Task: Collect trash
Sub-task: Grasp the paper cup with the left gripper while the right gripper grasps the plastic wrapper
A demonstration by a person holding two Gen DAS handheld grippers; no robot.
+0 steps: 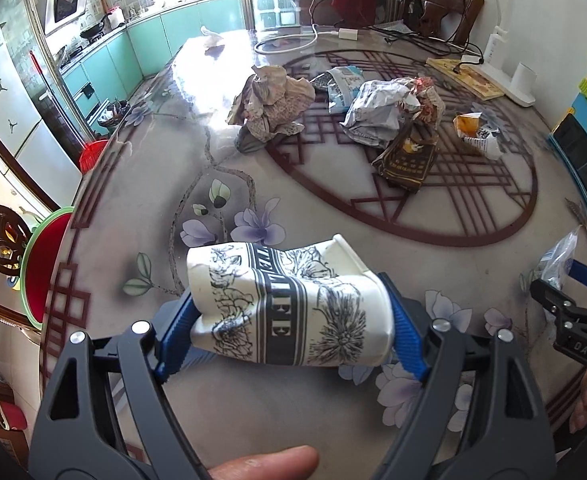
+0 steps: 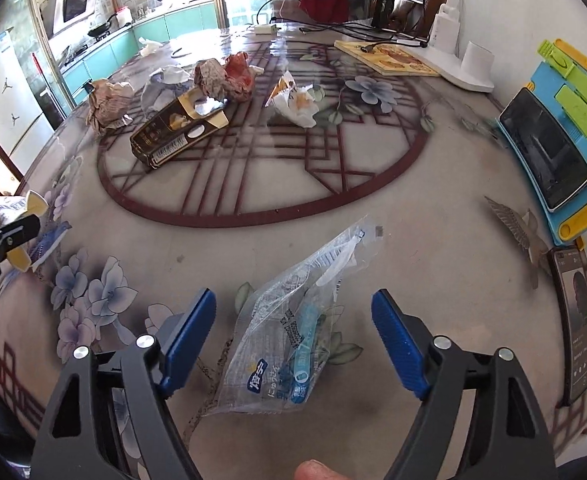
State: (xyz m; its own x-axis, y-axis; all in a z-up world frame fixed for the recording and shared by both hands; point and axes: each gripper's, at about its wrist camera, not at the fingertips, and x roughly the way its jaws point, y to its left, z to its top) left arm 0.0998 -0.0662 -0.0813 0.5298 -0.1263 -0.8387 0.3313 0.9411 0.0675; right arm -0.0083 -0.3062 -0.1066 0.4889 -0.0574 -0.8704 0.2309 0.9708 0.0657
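Left gripper (image 1: 291, 312) is clamping a crushed paper cup (image 1: 285, 304) sideways between its blue pads, just above the round table (image 1: 333, 420). Right gripper (image 2: 293, 340) is hanging with jaws apart around a clear plastic wrapper (image 2: 289, 332) lying on the tabletop, pads not touching it. Crumpled paper and a dark carton (image 2: 177, 136) are sitting mid-table.
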